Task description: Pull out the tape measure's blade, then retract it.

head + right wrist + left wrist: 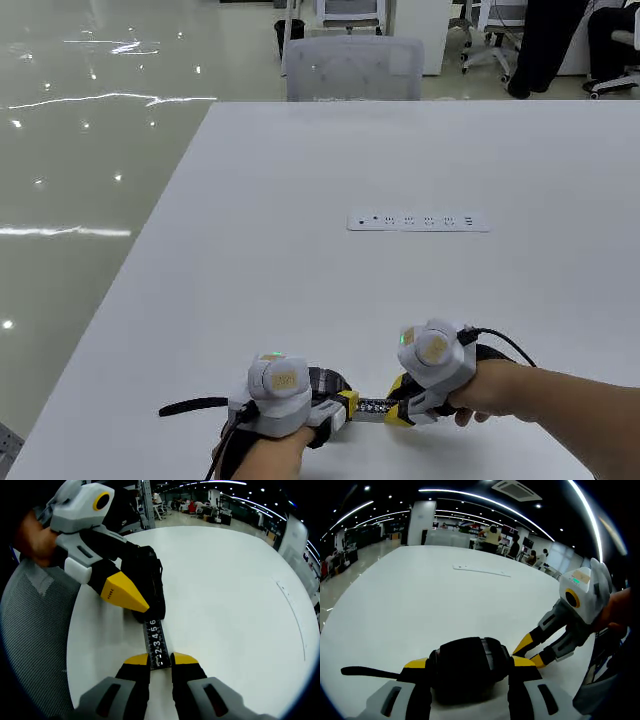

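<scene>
Two grippers are engaging the tape measure [330, 386] at the near edge of the bench [350, 170] | left gripper [470, 663]: jaws are clamping the black case [146, 572] | right gripper [161, 659]: jaws are pinching the blade [156, 641] tip, short length exposed | step: pull-out is starting, judged | next: draw blade straight away, case held steady.

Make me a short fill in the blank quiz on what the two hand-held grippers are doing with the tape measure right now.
1. The left hand-held gripper is shut on the tape measure, whose case is ____.
2. The right hand-held gripper pinches the blade at its end; the numbers showing on it run from 2 up to ____.
3. Both work over a ____ table.
Missing words: black; 6; white.
</scene>
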`<state>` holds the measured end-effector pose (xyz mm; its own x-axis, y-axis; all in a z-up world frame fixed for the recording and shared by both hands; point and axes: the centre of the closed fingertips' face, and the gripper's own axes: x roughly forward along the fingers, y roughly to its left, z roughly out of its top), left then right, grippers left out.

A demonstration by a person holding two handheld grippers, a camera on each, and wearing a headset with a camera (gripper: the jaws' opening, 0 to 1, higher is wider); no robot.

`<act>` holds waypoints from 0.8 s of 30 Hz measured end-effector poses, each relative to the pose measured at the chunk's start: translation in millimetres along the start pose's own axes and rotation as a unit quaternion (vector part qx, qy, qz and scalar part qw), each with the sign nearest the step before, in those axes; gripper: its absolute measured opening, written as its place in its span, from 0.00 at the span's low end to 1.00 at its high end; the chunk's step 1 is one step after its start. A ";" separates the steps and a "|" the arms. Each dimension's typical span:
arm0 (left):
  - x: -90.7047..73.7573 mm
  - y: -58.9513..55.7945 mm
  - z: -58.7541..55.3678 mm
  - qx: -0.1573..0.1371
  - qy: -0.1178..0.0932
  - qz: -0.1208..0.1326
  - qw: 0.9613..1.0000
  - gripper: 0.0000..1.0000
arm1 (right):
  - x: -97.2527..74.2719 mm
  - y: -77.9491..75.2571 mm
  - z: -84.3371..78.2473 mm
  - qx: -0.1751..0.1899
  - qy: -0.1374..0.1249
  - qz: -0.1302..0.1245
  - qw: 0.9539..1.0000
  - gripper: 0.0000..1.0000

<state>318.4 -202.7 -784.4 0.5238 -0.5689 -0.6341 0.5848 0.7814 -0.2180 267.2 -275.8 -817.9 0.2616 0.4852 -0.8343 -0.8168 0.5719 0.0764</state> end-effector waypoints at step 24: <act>0.0 0.3 -0.1 -0.001 -0.001 -0.001 1.000 0.58 | 14.3 5.4 22.1 -0.018 -0.008 -0.002 1.000 0.15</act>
<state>318.6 -202.4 -784.5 0.5242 -0.5702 -0.6325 0.5836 0.7815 -0.2208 277.9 -251.1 -817.3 0.2738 0.4934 -0.8255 -0.8330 0.5507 0.0529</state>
